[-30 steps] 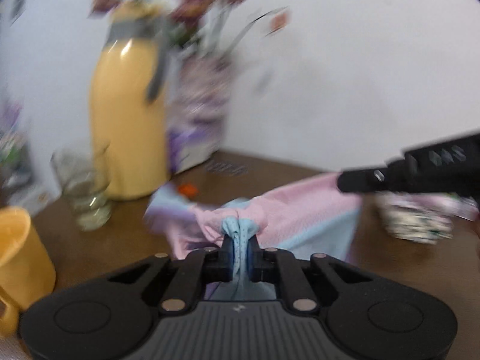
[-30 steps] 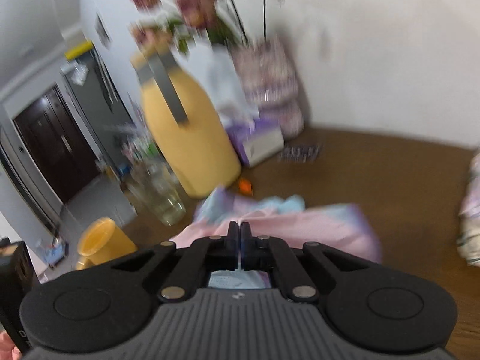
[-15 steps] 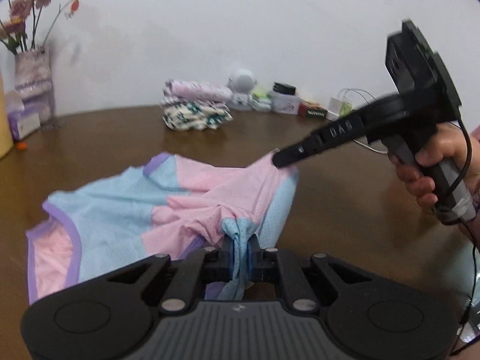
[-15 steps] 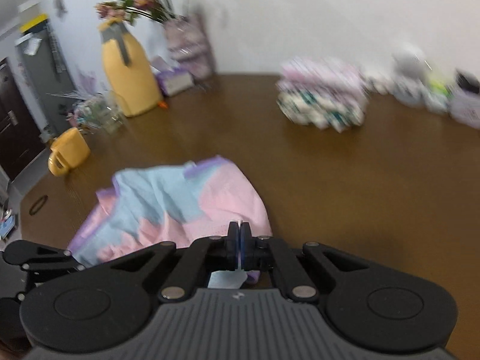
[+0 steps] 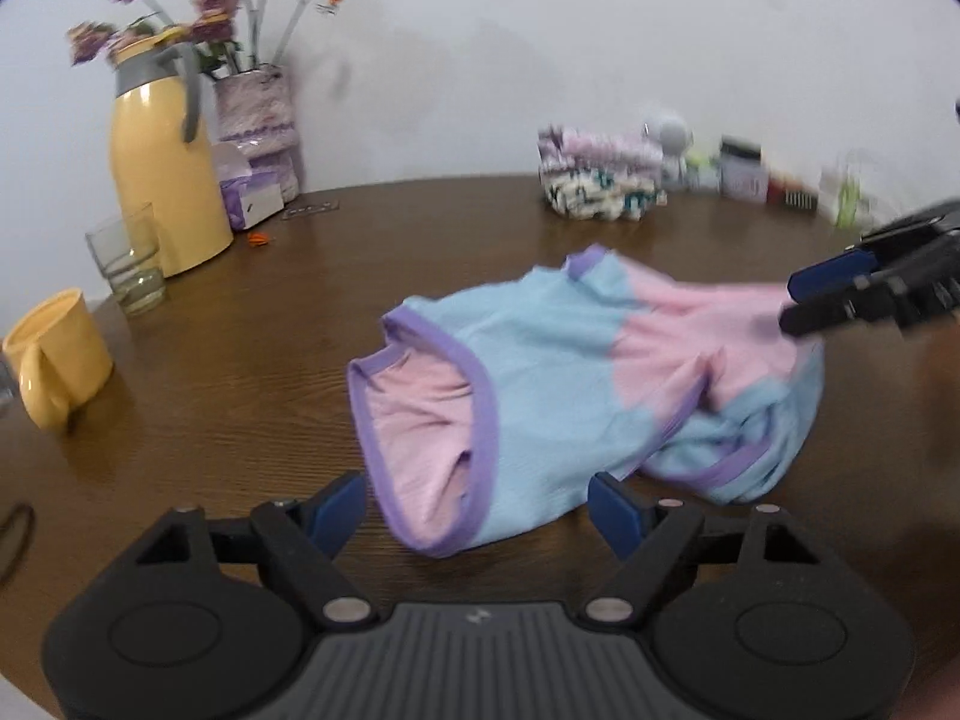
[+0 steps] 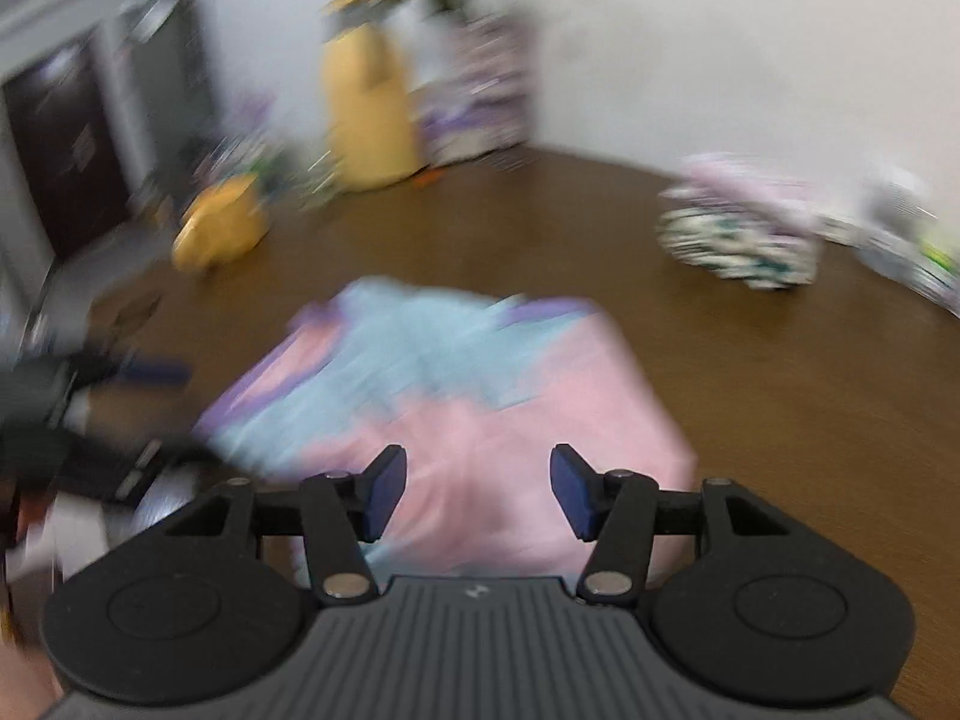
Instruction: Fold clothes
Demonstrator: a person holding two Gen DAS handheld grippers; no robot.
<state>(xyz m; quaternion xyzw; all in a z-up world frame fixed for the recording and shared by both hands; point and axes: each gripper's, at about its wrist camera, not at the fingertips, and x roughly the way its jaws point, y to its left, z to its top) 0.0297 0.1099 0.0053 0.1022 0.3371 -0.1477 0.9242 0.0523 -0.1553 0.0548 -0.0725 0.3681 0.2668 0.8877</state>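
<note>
1. Lying loose on the brown bench [image 5: 252,396], centre of the left wrist view: pink, blue and purple-trimmed garment [image 5: 540,384], bunched and only roughly doubled over; no neat fold yet.
2. Left tool [image 5: 477,507], lower centre: jaws opening, wide apart, pads either side of the garment's near edge without pressing it; nothing gripped.
3. Right tool [image 6: 474,495], lower centre of the blurred right wrist view: jaws opening, pink cloth below and between the pads, not pinched.
4. Judged progress: early to middle; garment released, flattening and further folds remaining, then probably stacking.
5. Folded clothes pile [image 5: 600,192], upper right of centre by the wall: apparently finished items, well apart from the garment.
6. Containers, left side of frame: yellow flask [image 5: 165,180], lidded, contents hidden; clear glass [image 5: 126,267], apparently empty; yellow mug [image 5: 57,357], inside not visible; patterned vase [image 5: 255,120] holding flowers [image 5: 198,18].
7. Small jars [image 5: 741,171], upper right: too blurred to list contents.
</note>
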